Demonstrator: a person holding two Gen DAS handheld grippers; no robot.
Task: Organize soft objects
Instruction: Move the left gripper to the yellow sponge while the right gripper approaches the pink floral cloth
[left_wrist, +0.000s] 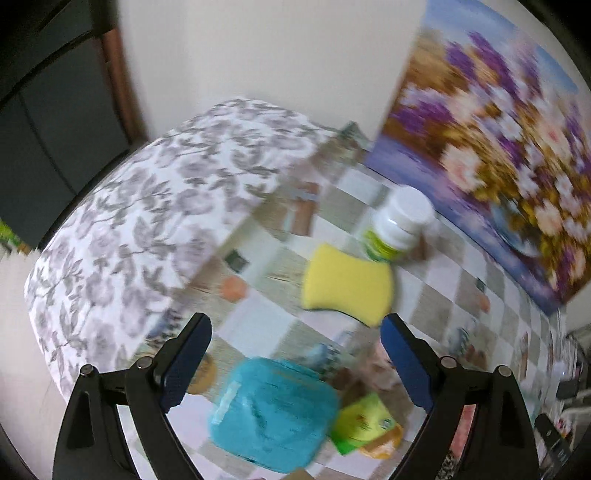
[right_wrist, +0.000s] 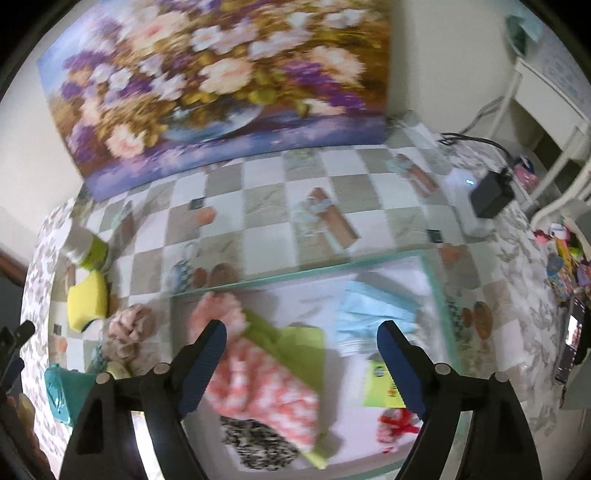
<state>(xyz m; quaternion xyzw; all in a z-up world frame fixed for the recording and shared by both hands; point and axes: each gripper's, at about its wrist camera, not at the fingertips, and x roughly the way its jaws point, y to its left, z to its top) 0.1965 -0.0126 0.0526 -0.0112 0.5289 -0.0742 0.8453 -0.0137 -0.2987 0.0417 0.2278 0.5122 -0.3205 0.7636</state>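
In the left wrist view my left gripper stands open above the checked tablecloth, with nothing between its fingers. A yellow sponge lies just beyond its right fingertip, and a teal cloth lies below between the fingers. My right gripper is open over a clear bin. The bin holds a pink-and-white checked cloth, a green cloth, a light blue cloth and a black-and-white patterned cloth. A pink fuzzy item lies outside the bin, near the sponge.
A white bottle with a green label stands behind the sponge. A flower painting leans on the wall at the back. A leaf-patterned cushion lies to the left. A yellow-green packet sits beside the teal cloth. A black adapter lies at the right.
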